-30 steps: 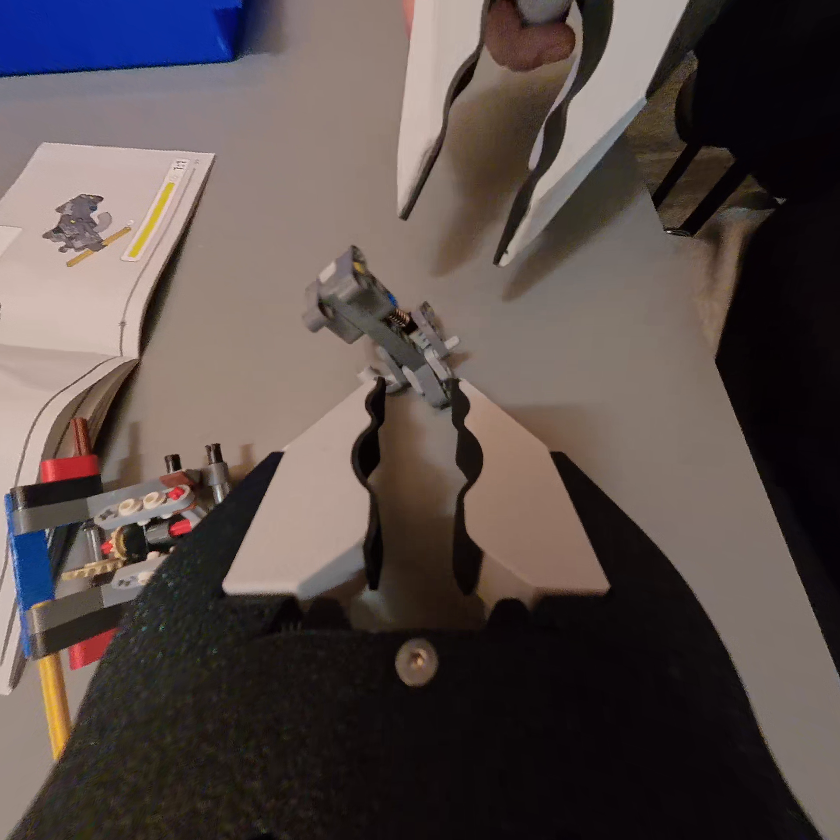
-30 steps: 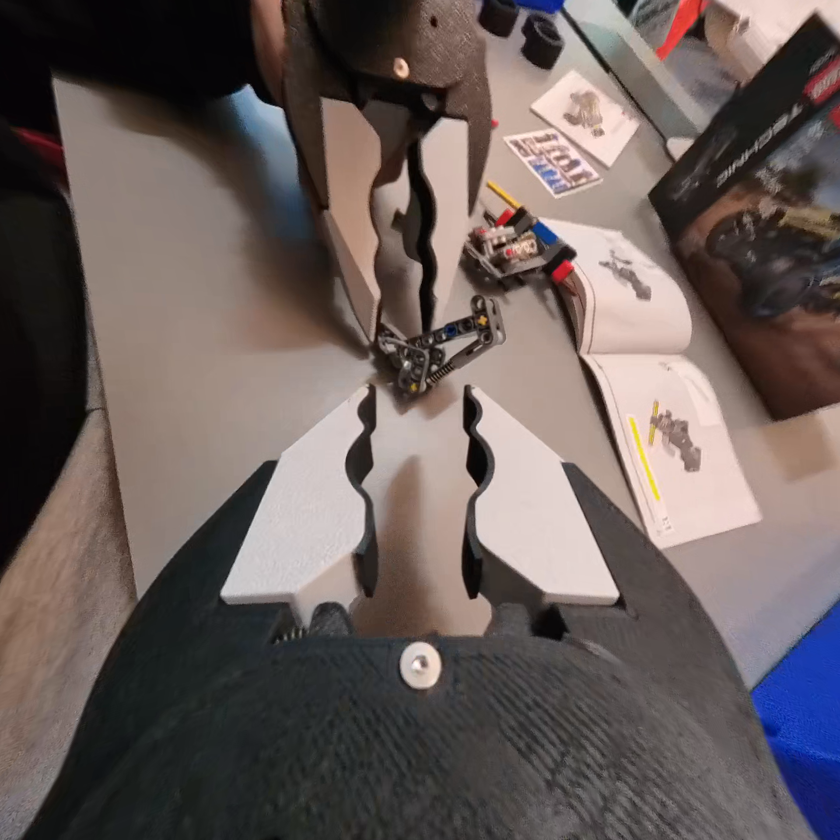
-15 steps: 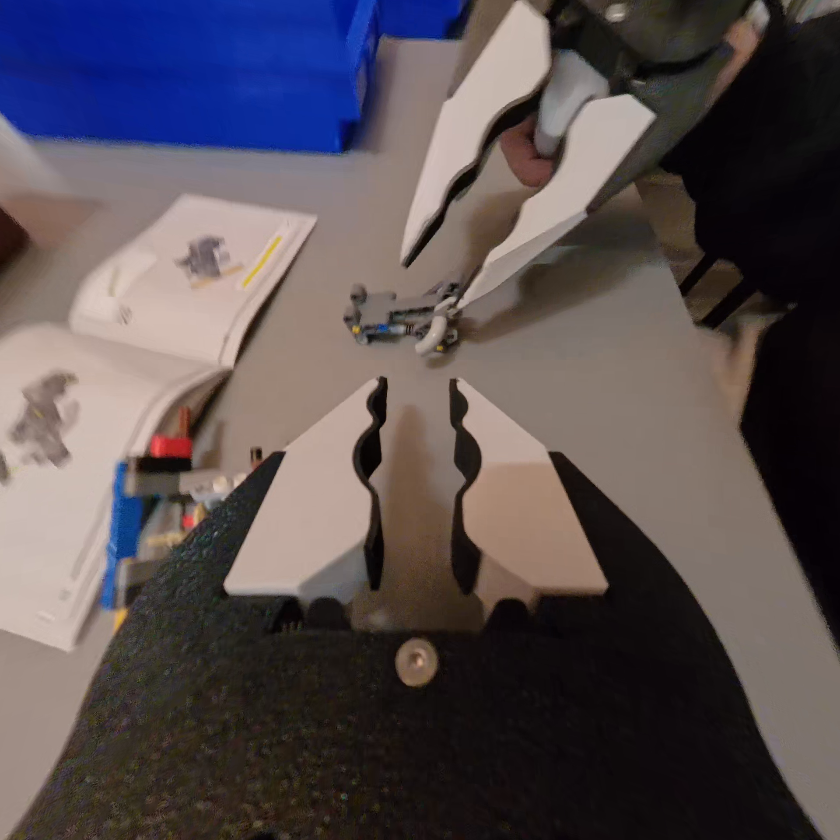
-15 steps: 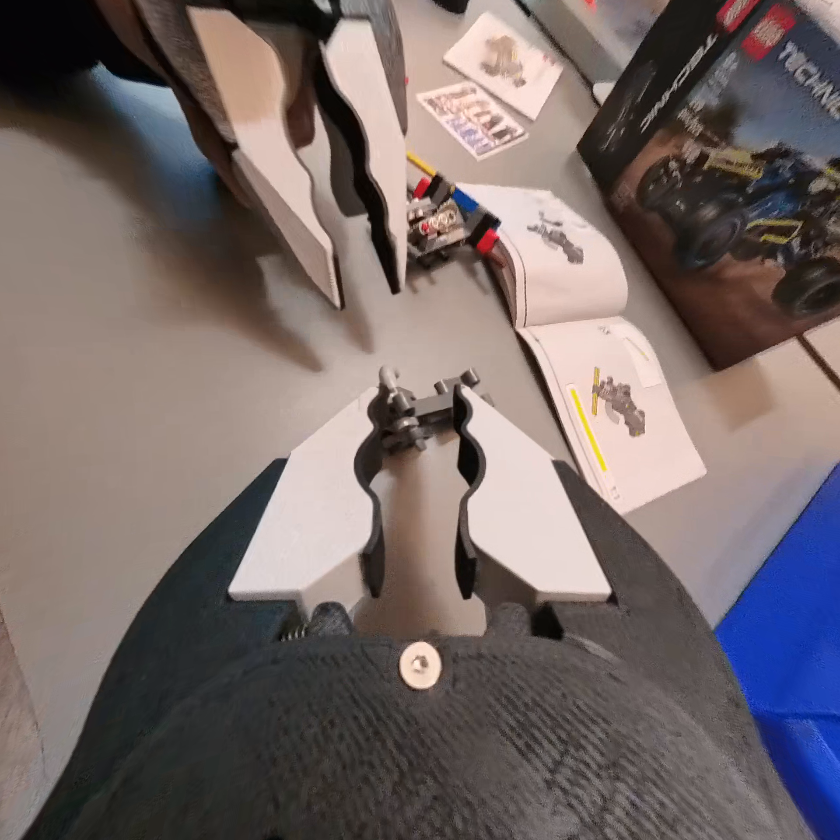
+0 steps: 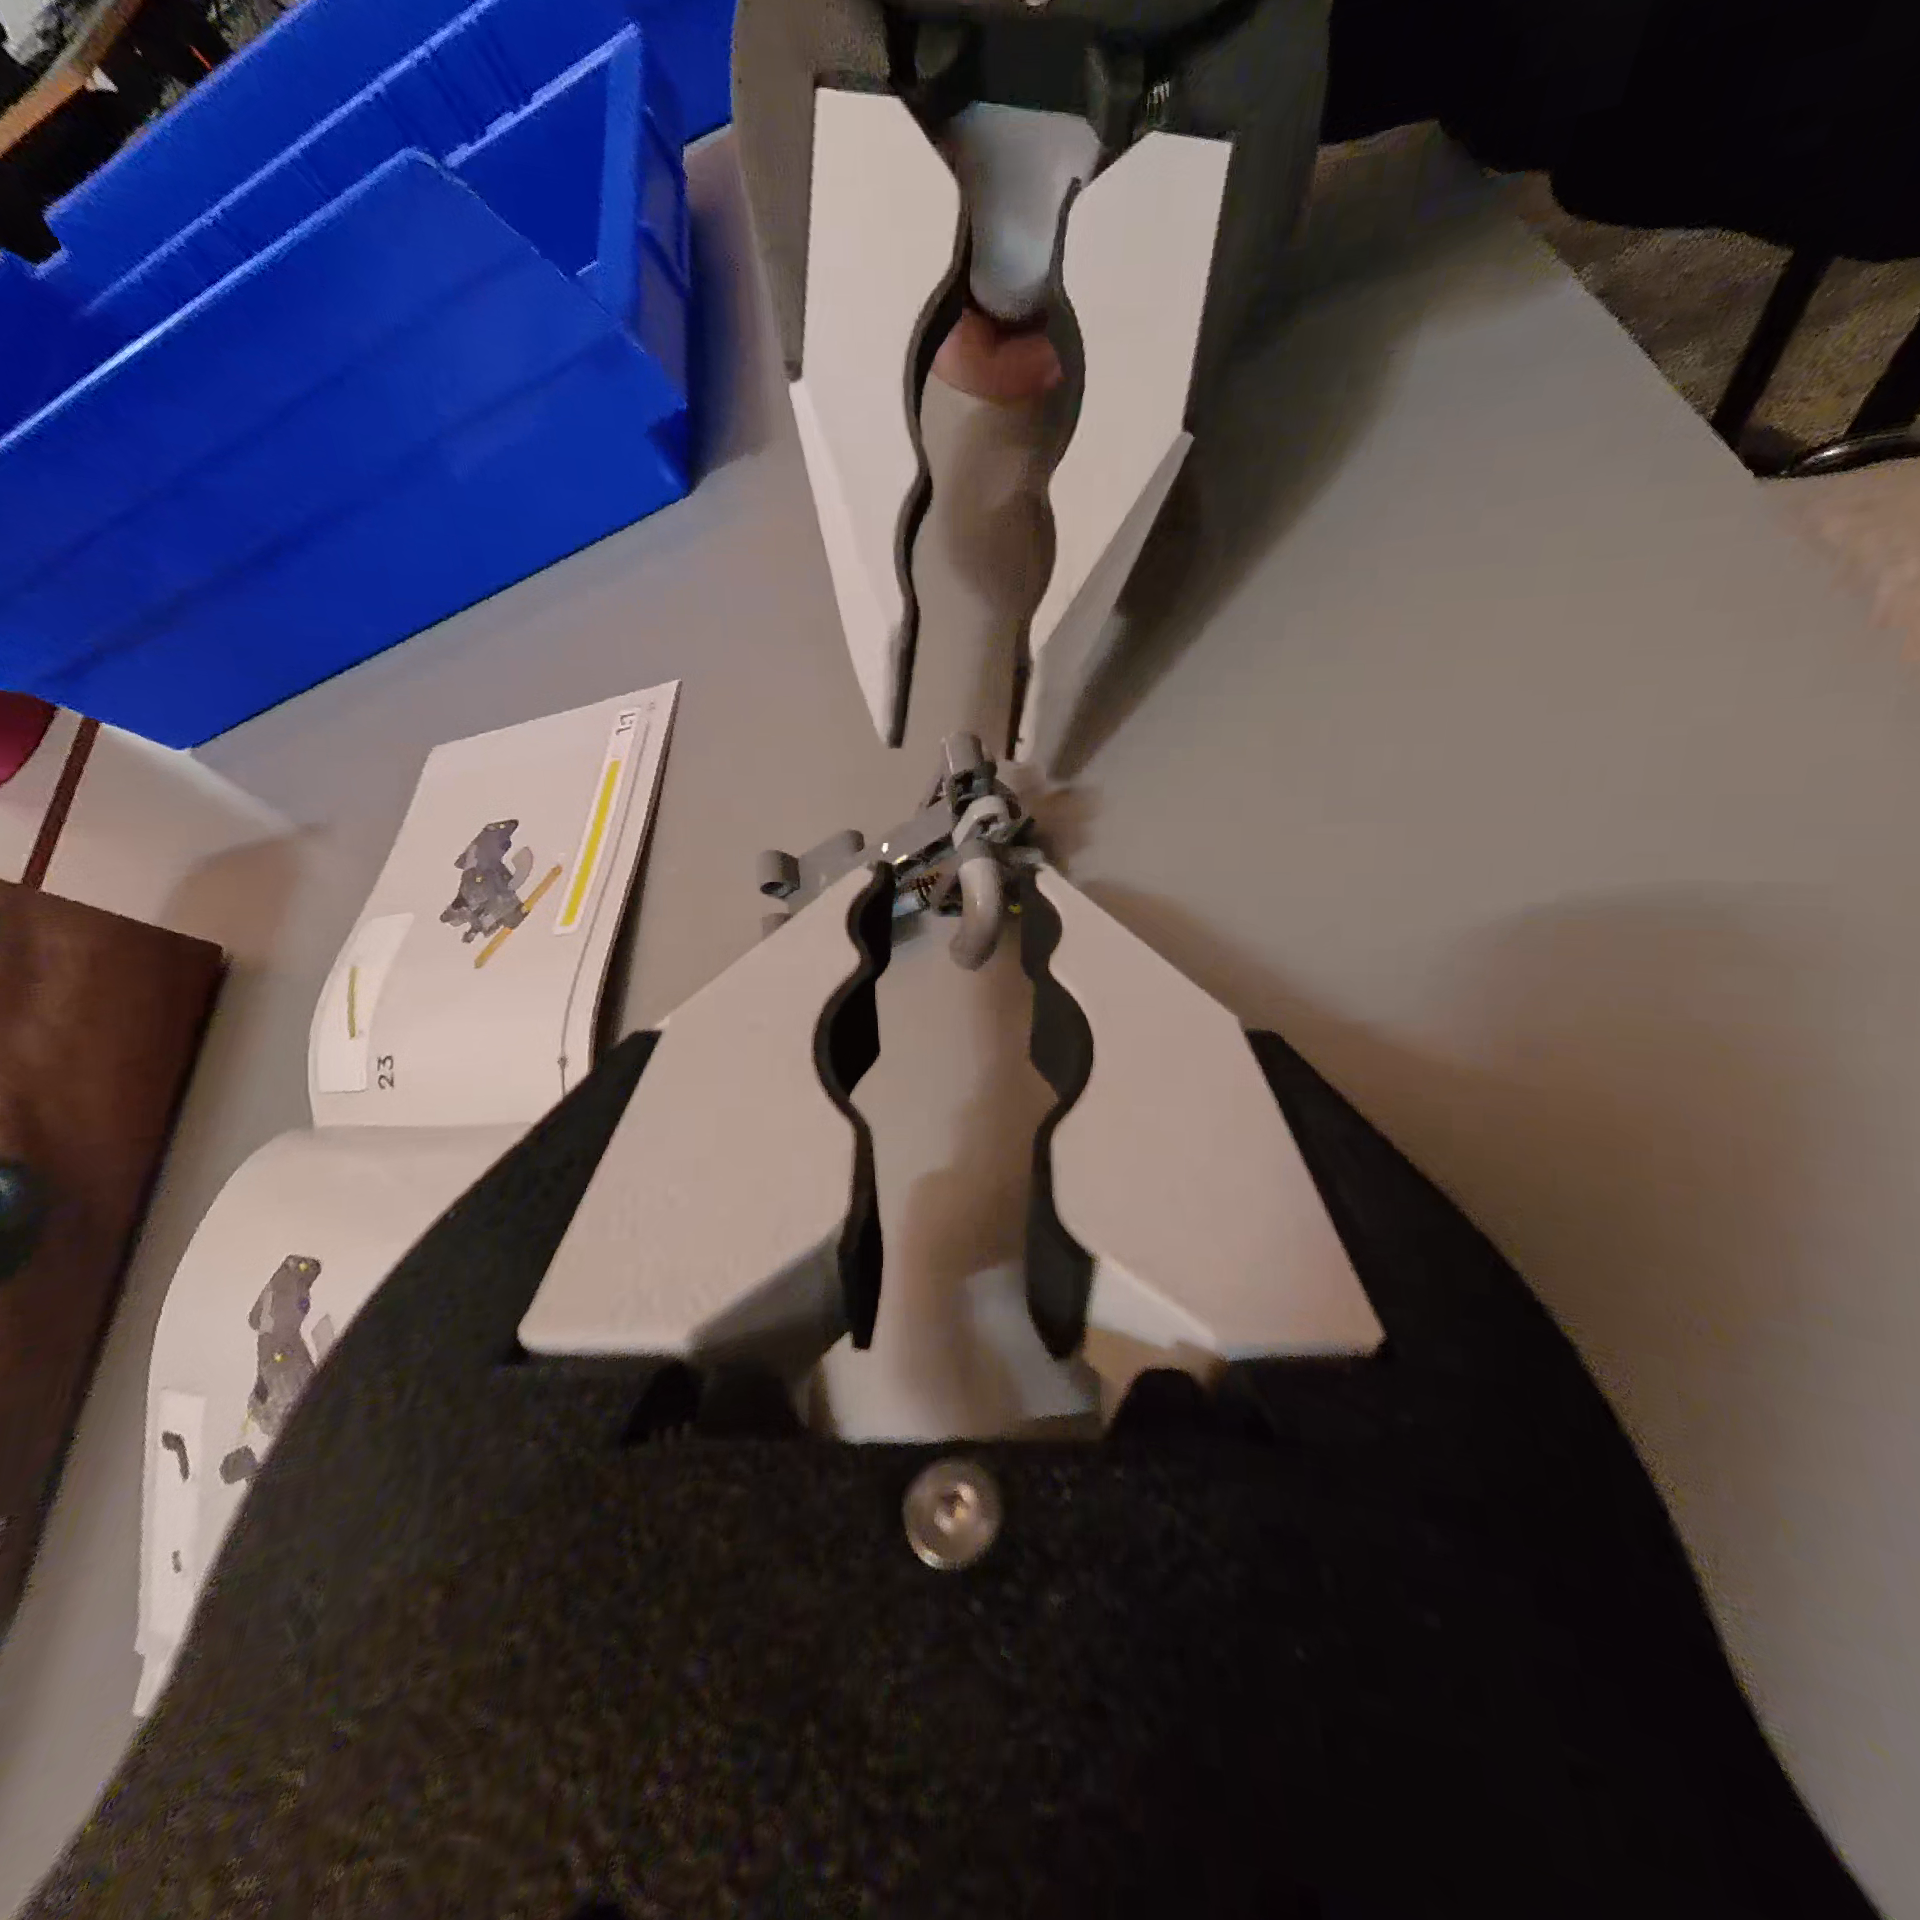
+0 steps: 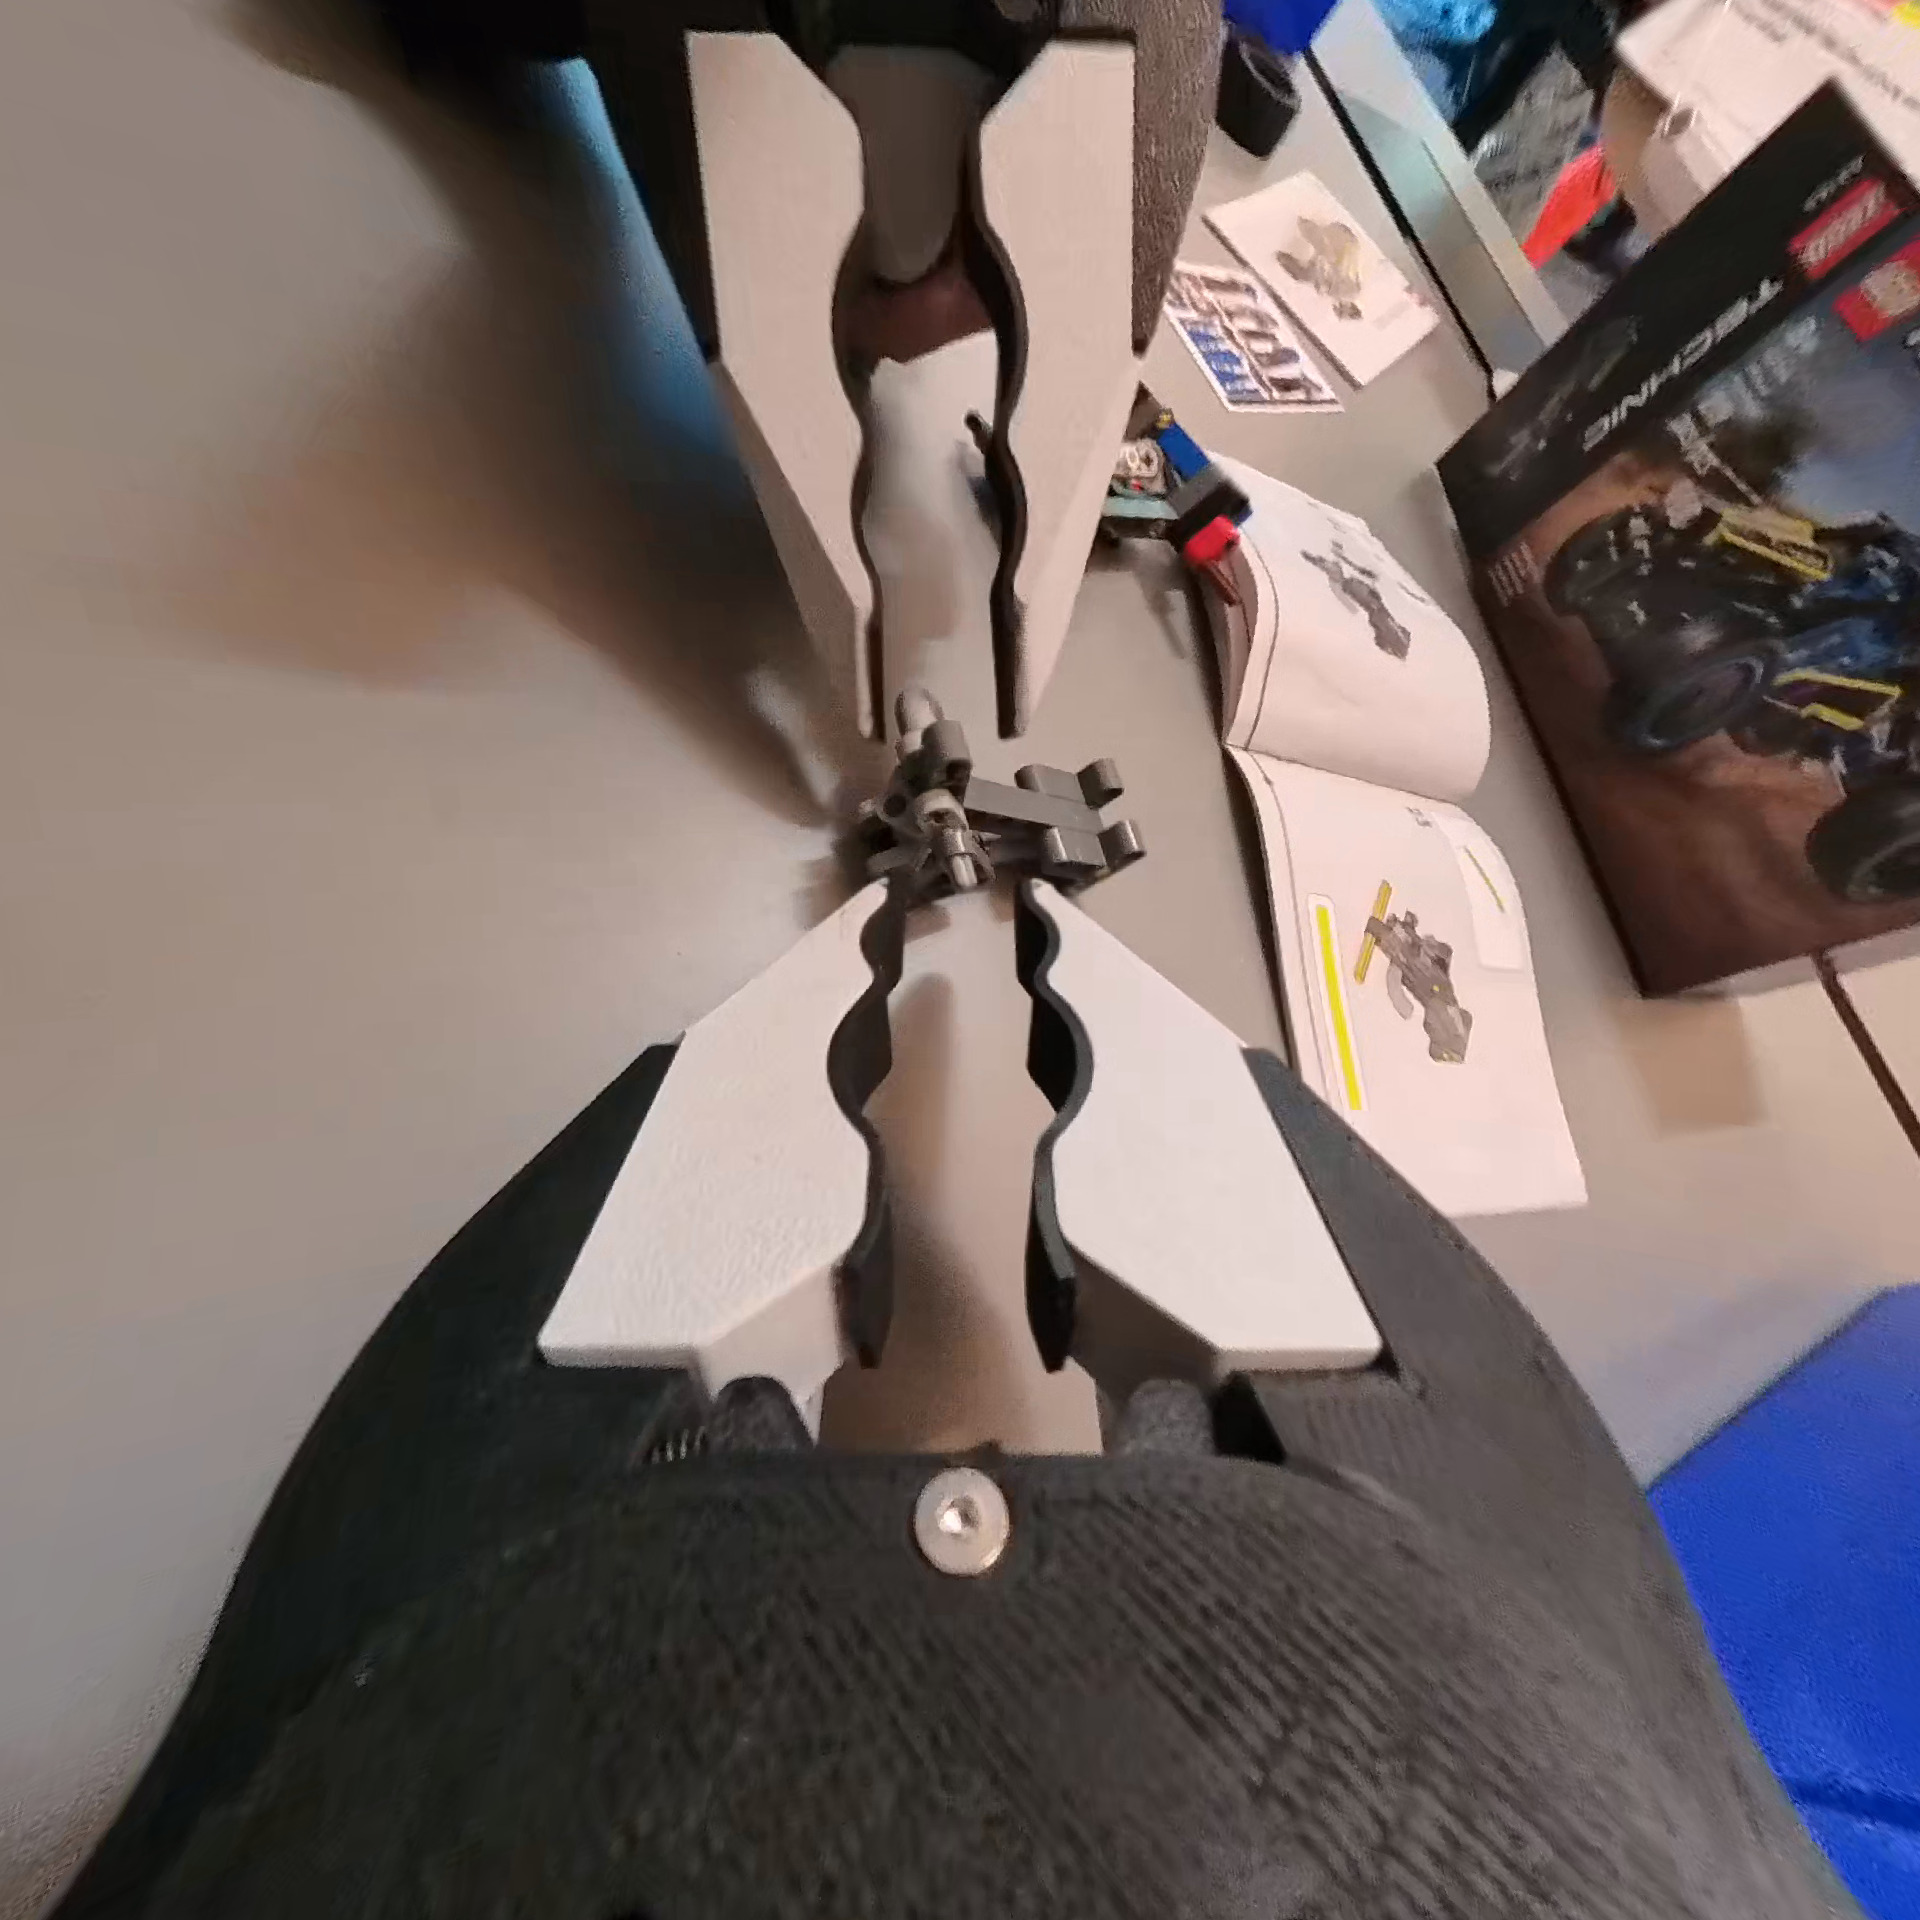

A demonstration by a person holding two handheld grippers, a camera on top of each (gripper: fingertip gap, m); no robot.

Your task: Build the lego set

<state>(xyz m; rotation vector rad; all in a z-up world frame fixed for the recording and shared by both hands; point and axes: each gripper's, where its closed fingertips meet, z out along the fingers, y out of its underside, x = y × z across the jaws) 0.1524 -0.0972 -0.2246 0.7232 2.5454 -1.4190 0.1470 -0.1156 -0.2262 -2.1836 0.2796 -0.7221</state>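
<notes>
A small grey lego assembly (image 5: pixel 940 847) with a spring and a curved light-grey piece sits between both grippers over the grey table (image 5: pixel 1455 831). My left gripper (image 5: pixel 961 883) is closed on its near end, the parts filling the gap between the tips. My right gripper (image 6: pixel 954 894) faces it from the other side, tips narrowly set on the assembly (image 6: pixel 997 831). Each gripper shows in the other's view, the right one (image 5: pixel 958 738) and the left one (image 6: pixel 935 727), tip to tip. A person's hand shows behind each.
An open instruction booklet (image 5: pixel 499 914) lies to my left; it also shows in the right wrist view (image 6: pixel 1382 935). Blue bins (image 5: pixel 312 416) stand behind it. A part-built chassis (image 6: pixel 1174 478), a sticker sheet (image 6: pixel 1236 343), a leaflet (image 6: pixel 1320 270) and the set's box (image 6: pixel 1714 571) lie beyond. Only a small space, under 4 cm, lies between the two pairs of fingers.
The left gripper, which had let go and pulled back, has moved in again onto the assembly. The right gripper took it up half a second ago and now meets the left tip to tip.
</notes>
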